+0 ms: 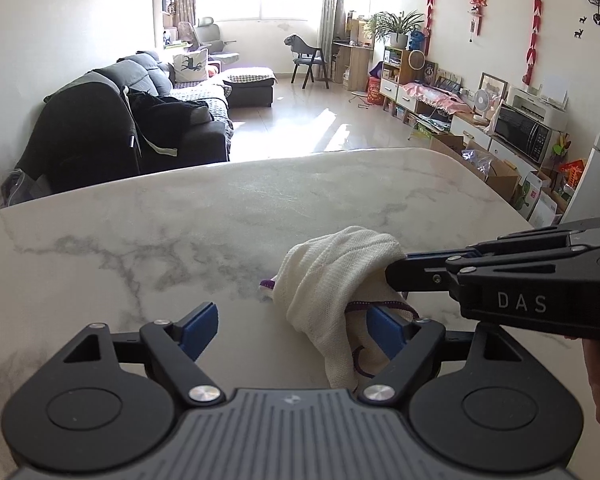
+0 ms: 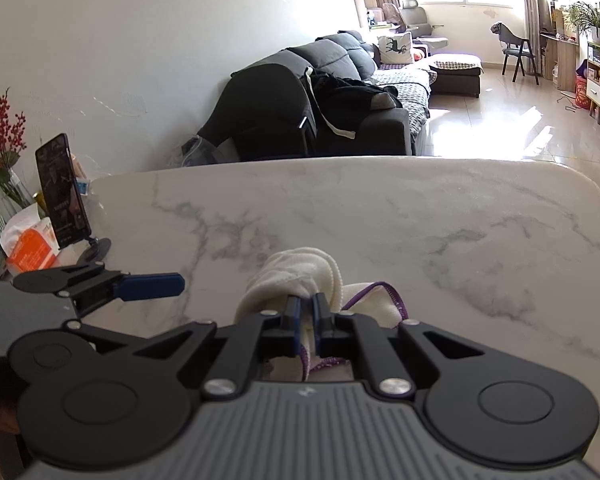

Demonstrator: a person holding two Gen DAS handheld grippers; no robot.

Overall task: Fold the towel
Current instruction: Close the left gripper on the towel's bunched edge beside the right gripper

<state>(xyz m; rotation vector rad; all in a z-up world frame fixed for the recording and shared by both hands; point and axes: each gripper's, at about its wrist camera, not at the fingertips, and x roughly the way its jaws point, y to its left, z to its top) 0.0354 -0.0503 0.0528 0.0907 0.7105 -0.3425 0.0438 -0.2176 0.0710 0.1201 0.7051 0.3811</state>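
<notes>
the right gripper point(image 2: 305, 312) sat nearest in the right wrist view, its blue pads pressed together on a bunched fold of the cream towel point(image 2: 296, 276), pinching the cloth so that it rose in a rounded hump just beyond the fingertips. the towel's purple stitched hem point(image 2: 384, 292) looped out to the right of that hump and ran back under the gripper body.

in the left wrist view the left gripper point(image 1: 296, 332) stood with its jaws spread wide. the towel point(image 1: 332, 280) hung just inside the right-hand blue pad point(image 1: 384, 330), touching it or nearly so; i could not tell which. the left-hand pad point(image 1: 198, 330) was well clear of the cloth, with bare marble between them. nothing was pinched by this gripper.

the towel was lifted at its upper end, where the right gripper point(image 1: 396, 274) came in from the right of it, and drooped from there down toward the left gripper. its long axis ran from that high pinched end down to the low near end, with a purple-edged corner resting on the marble table point(image 1: 180, 216) just left of the cloth.

the side of the right gripper read "das" point(image 1: 522, 302) in pale capitals.

beyond the towel, at the table's left edge, a phone on a stand point(image 2: 62, 192) stood upright, its screen text too small to read.
</notes>
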